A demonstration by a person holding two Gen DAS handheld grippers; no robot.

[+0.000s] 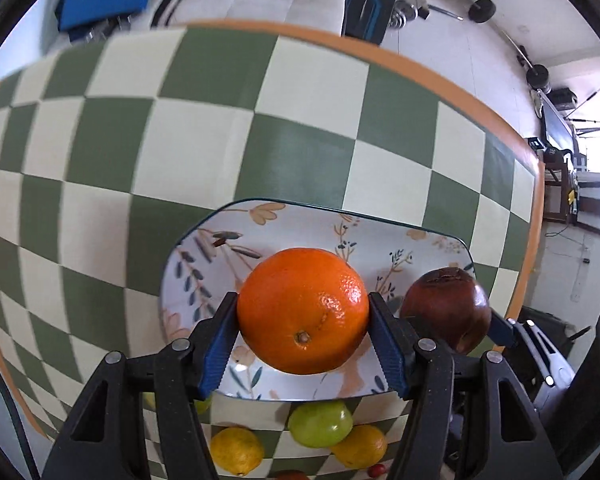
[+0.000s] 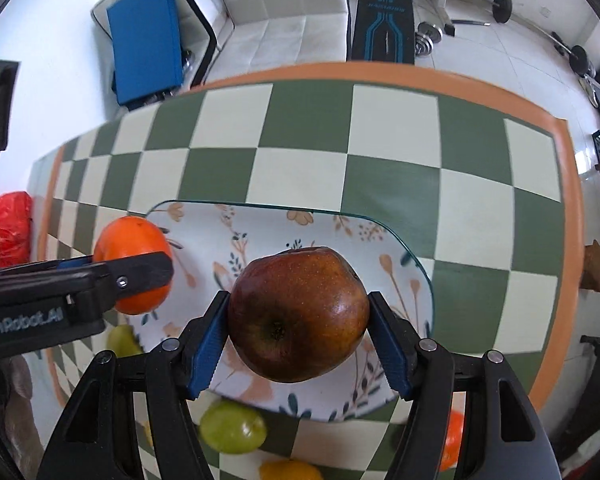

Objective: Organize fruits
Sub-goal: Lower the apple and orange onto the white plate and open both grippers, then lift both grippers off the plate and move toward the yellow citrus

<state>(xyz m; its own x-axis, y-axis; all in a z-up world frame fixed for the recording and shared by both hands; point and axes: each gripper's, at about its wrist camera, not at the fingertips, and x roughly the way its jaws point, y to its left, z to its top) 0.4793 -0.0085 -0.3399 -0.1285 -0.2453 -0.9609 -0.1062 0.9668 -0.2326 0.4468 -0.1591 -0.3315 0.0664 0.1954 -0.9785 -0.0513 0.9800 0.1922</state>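
Observation:
My left gripper (image 1: 303,312) is shut on an orange (image 1: 302,310) and holds it over the left part of a floral plate (image 1: 204,248). My right gripper (image 2: 298,314) is shut on a dark red apple (image 2: 298,314) and holds it over the plate (image 2: 268,228). The apple also shows in the left wrist view (image 1: 446,308), to the right of the orange. In the right wrist view the orange (image 2: 130,240) and the left gripper sit at the plate's left edge.
The plate lies on a green and cream checkered table (image 1: 300,152) with an orange border. Near the plate's front edge lie a green fruit (image 1: 320,424), two lemons (image 1: 236,454) and a small red fruit (image 1: 377,470). Another orange (image 2: 452,444) lies at front right.

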